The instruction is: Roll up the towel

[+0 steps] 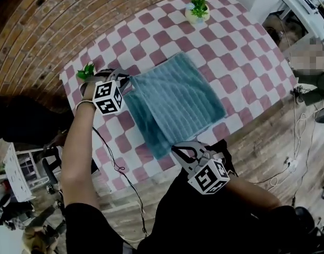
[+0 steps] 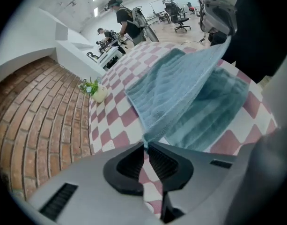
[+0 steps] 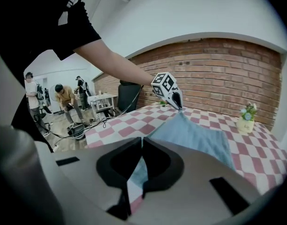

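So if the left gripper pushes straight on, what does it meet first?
The towel itself: the left gripper is shut on its corner, and the raised fold lies right ahead. Depth beyond is unclear.

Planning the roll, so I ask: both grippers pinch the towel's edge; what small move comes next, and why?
Probably lower both together to lay that edge flat: the left gripper and right gripper are shut on the towel, and its lifted layer stretches between them above the layer lying on the table.

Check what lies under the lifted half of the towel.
The towel's lower layer, lying flat on the checkered tablecloth. The cloth beneath that layer is covered.
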The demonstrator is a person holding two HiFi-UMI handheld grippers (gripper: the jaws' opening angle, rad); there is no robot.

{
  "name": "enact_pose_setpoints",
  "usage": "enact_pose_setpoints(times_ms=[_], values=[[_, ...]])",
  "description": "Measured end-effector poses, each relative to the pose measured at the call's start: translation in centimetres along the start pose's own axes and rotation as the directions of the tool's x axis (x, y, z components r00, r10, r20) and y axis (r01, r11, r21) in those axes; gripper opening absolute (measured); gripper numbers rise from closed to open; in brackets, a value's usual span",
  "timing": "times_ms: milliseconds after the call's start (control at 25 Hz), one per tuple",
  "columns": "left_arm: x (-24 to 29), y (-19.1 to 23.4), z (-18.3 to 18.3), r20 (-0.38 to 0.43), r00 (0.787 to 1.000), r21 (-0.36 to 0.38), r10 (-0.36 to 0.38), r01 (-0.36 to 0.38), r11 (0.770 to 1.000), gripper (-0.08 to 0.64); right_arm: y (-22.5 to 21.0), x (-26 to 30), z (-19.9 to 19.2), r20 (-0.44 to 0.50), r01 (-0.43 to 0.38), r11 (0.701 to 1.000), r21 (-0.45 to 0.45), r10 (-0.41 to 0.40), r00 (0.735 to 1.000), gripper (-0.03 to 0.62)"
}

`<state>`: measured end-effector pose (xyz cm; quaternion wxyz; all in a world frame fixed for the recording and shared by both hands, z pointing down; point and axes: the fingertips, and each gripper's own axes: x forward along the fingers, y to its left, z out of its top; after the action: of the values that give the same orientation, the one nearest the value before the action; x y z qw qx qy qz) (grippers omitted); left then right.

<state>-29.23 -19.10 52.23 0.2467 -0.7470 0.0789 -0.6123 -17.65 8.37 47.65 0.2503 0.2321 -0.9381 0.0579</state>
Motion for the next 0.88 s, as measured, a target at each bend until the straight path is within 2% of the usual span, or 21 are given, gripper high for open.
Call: enact_pose_setpoints(times_ms=[200,360,440,520,640,720,800,880], values=[[1.4,-3.7,-4.4,-0.042,0.999,-0.027,0.020,-0.021,0.999,0.034,5.1,3.7,0.0,-0.025,-0.148,0.988,-0.039,0.148,0.989,-0.002],[2.6,-6.7,-6.0,-0.024,1.000,-0.086,-0.021,0.018,0.996,0.034,8.1,6.7,-2.5,-0.069,-0.207,0.976,-0.072,0.202,0.977,0.000],[3.9,-8.1,-6.9,-0.050,0.998,-0.096,-0.022,0.017,0.995,0.037,8.0,7.1,-3.7,-0.093,-0.205,0.975,-0.089,0.197,0.976,0.020],[4.9,-8.7,-7.5,-0.060,0.998,-0.138,-0.009,0.000,0.990,0.039,7.1,7.2,-5.1,-0.133,-0.172,0.979,-0.108,0.157,0.979,0.148],[5.2,-9.0,-7.9,-0.041,0.999,-0.217,0.009,-0.018,0.976,0.072,5.7,8.0,-6.2,-0.161,-0.115,0.987,-0.113,0.096,0.982,0.156],[4.9,-9.4,-8.1,-0.029,1.000,-0.252,-0.001,-0.006,0.968,0.108,5.7,9.2,-7.0,-0.201,-0.128,0.983,-0.130,0.100,0.974,0.158],[4.8,-9.8,-8.2,-0.018,1.000,-0.257,-0.013,0.008,0.966,0.120,5.9,10.3,-8.2,-0.256,-0.156,0.975,-0.157,0.113,0.960,0.158],[4.8,-10.0,-8.0,-0.009,1.000,-0.233,-0.018,0.015,0.972,0.112,5.9,11.0,-9.4,-0.306,-0.172,0.974,-0.145,0.121,0.944,0.156]])
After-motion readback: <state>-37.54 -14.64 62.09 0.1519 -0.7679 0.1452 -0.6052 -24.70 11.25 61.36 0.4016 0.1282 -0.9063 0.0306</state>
